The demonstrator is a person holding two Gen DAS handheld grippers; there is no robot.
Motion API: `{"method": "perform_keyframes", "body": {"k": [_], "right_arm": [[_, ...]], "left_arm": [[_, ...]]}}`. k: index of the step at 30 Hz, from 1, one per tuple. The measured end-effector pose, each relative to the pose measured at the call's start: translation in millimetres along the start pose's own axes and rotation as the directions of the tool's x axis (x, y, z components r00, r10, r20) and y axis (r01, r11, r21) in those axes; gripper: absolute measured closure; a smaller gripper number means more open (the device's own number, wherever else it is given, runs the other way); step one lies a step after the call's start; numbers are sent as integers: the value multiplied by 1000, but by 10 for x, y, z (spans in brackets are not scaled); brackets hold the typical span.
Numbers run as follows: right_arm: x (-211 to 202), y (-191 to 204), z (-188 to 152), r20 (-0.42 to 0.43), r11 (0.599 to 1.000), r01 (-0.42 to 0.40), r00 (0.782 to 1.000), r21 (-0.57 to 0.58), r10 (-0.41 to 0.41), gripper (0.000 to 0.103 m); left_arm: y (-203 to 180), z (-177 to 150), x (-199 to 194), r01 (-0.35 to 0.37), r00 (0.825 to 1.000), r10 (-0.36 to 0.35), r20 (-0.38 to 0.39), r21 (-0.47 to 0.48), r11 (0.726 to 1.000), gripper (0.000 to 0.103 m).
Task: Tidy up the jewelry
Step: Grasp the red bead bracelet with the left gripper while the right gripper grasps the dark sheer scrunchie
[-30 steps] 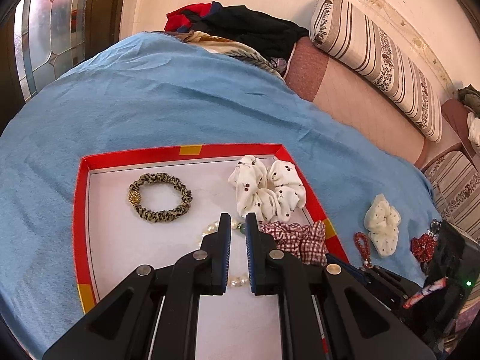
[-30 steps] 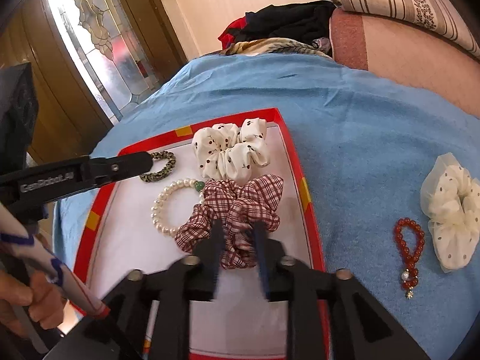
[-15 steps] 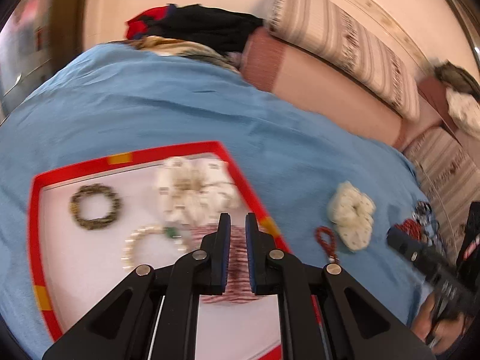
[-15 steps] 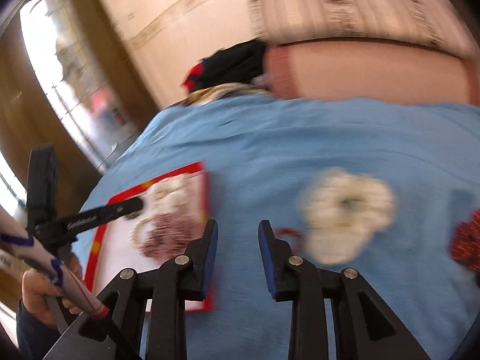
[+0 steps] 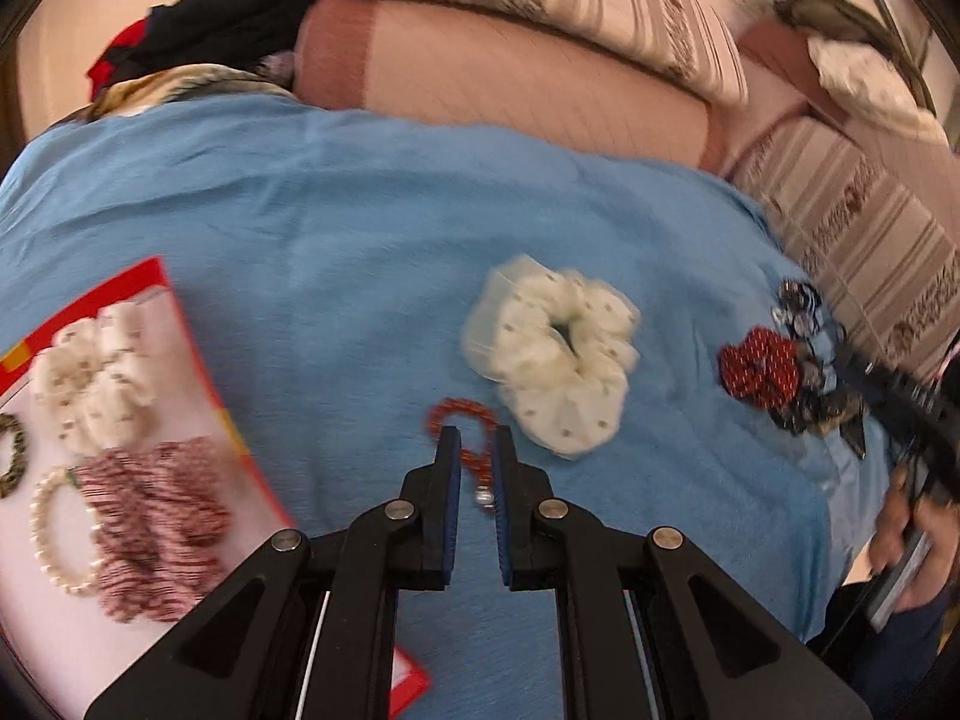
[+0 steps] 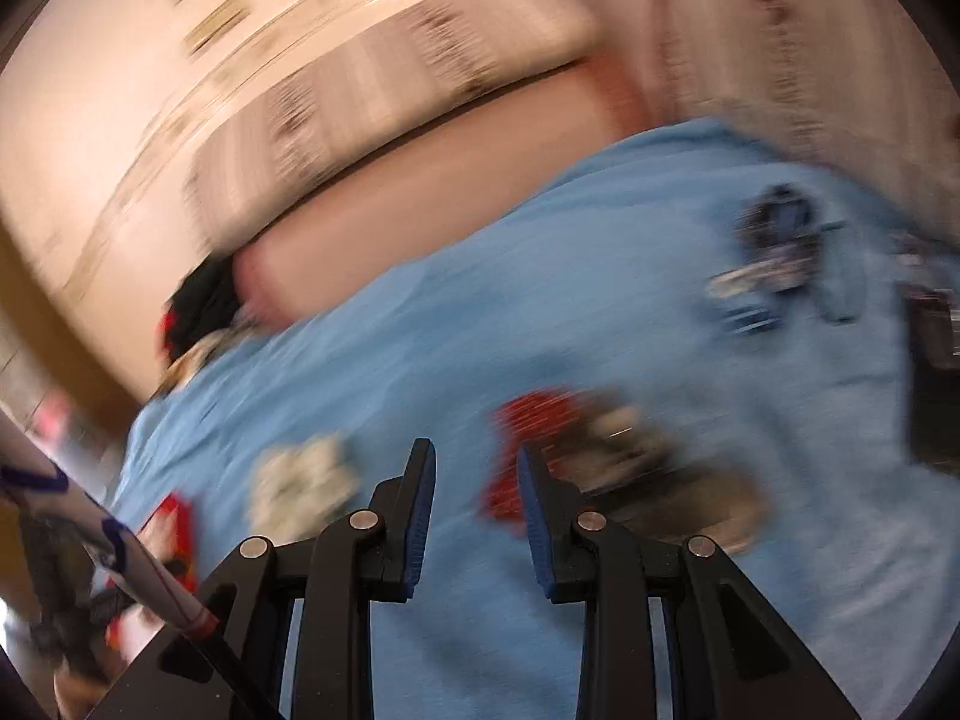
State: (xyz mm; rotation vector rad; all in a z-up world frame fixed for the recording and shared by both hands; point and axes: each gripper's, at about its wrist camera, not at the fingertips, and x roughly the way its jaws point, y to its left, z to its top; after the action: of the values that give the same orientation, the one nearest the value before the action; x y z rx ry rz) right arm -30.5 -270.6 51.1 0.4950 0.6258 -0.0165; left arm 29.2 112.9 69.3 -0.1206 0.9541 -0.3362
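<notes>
Red beads of the bracelet (image 5: 462, 420) lie just past your left gripper (image 5: 477, 438), its jaws narrowly parted and empty. Your right gripper (image 6: 474, 456) gapes wider over blue cloth (image 5: 360, 210); beyond, a blurred red scrunchie (image 6: 534, 420).

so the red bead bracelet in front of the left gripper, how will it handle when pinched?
The red bead bracelet is a thin strand lying in a loose loop on the blue cloth, so it will probably go limp and dangle. The beads look small and round, so they could slip between the pads of the left gripper. Its little pendant end will likely swing.
</notes>
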Motion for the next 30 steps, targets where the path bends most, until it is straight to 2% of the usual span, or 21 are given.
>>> {"method": "perform_keyframes", "body": {"k": [2, 3, 4, 6, 8, 11, 15, 17, 19, 21, 25, 27, 30], "right_arm": [[-62, -153, 68, 21, 998, 67, 997, 19, -68, 53], [-91, -195, 77, 24, 996, 90, 996, 9, -91, 47], [-85, -218, 74, 16, 994, 109, 994, -14, -109, 46], [-34, -208, 35, -17, 987, 139, 990, -75, -141, 45], [70, -213, -33, -70, 984, 131, 988, -117, -140, 42], [204, -336, -174, -141, 977, 153, 975, -149, -174, 42], [238, -446, -191, -198, 988, 110, 972, -108, -130, 91], [185, -444, -147, -182, 994, 75, 979, -79, -89, 93], [34, -408, -93, -107, 996, 49, 993, -72, -56, 94], [-267, -357, -5, 33, 997, -30, 999, -65, 32, 94], [-635, -248, 52, 205, 987, -116, 969, -111, 137, 94], [-659, -188, 27, 202, 980, -154, 963, -130, 178, 94], [-576, -78, -52, 151, 969, -202, 963, -146, 223, 94]], "left_arm": [[-71, -7, 82, 8, 1000, -8, -22, 16, 1000, 89], [-95, -14, 109, 9, 1000, -8, -29, 21, 1000, 83], [-117, -13, 141, 8, 999, -7, -35, 23, 1000, 77], [-125, -5, 193, 9, 999, -8, -47, 17, 1000, 73], [-139, 11, 258, 13, 998, -12, -62, 13, 1000, 71], [-213, 3, 327, 9, 997, -7, -76, 31, 999, 69], [-284, -29, 402, -6, 996, 12, -94, 65, 998, 64], [-284, -40, 446, -13, 994, 21, -105, 72, 997, 64], [-269, -52, 489, -25, 993, 33, -114, 69, 997, 64], [-256, -61, 522, -32, 992, 39, -119, 61, 998, 64], [-264, -60, 561, -42, 992, 50, -117, 67, 997, 64], [-248, -56, 572, -46, 992, 52, -118, 58, 997, 64], [-179, -45, 572, -57, 991, 60, -118, 27, 998, 64]]}}
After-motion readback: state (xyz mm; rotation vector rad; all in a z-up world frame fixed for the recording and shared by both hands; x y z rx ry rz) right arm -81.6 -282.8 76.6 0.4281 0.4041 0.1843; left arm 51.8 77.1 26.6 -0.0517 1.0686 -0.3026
